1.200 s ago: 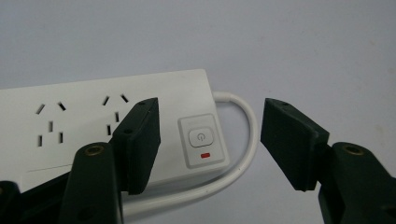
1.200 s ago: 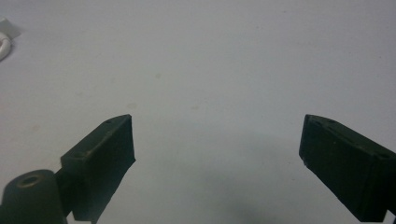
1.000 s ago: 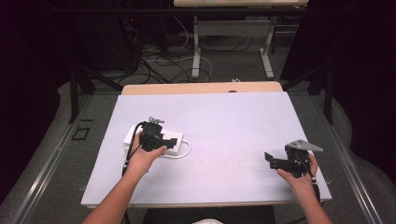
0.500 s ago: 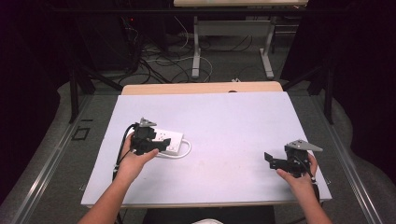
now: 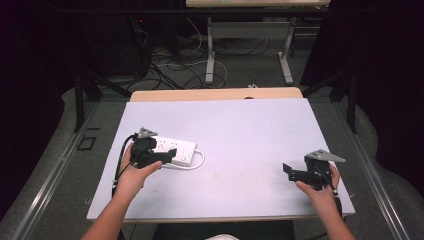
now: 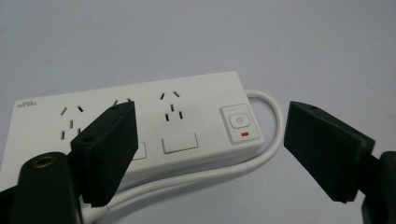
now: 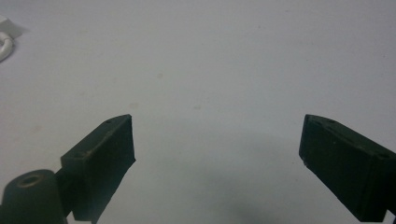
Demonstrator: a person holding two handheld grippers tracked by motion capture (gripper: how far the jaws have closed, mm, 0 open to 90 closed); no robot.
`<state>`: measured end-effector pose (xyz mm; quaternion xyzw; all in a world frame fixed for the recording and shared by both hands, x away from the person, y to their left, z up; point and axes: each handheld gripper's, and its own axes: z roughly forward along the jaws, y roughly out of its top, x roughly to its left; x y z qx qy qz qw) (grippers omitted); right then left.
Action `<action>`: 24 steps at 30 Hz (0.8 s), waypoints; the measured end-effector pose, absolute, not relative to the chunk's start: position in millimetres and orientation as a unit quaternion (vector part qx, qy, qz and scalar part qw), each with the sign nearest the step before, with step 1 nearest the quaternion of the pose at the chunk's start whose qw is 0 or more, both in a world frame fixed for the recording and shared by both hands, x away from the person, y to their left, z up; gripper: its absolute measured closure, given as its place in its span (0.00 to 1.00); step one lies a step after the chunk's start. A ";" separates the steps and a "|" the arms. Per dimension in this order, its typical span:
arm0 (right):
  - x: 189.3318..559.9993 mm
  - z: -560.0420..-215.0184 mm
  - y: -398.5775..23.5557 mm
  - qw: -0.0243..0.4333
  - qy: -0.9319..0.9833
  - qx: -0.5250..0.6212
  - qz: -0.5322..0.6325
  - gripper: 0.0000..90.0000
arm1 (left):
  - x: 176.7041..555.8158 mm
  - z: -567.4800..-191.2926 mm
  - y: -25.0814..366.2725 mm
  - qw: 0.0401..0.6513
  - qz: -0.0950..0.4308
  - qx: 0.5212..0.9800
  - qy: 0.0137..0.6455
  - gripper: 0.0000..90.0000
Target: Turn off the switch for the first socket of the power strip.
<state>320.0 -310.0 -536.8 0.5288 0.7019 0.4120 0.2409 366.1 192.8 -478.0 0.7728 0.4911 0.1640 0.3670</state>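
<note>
A white power strip (image 5: 176, 148) lies flat on the left part of the table, its white cord (image 5: 200, 159) looped around its right end. My left gripper (image 5: 167, 156) hovers at the strip's near-left side, pointing right. In the left gripper view the strip (image 6: 187, 116) with its sockets and switch lies between and beyond the jaws. The left gripper (image 6: 212, 121) has just been opening its jaws and they stand wide, pressing on nothing. Near the front right corner my right gripper (image 5: 289, 170) is open over bare table (image 7: 217, 126).
The pale table top (image 5: 240, 130) ends in a wood-coloured strip (image 5: 215, 94) at the far edge. A black cable (image 5: 120, 160) trails from the left gripper off the left side. Desk legs and loose cables lie on the floor beyond. The strip's cord (image 7: 3, 44) shows far off.
The left hand has slid left along the power strip toward its left end, and its jaws have spread wider. The strip and the right hand have stayed where they were.
</note>
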 end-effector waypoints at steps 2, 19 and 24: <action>320.2 -537.2 -309.7 0.244 0.700 0.530 0.412 0.11 | 365.4 -479.6 196.5 0.365 0.161 0.769 0.499 0.18; 320.1 -536.9 -309.9 0.241 0.702 0.528 0.412 0.11 | 357.2 -494.6 227.3 0.392 0.164 0.736 0.527 0.00; 320.1 -537.0 -309.7 0.244 0.700 0.530 0.412 0.11 | 353.6 -499.7 236.6 0.394 0.171 0.729 0.532 0.00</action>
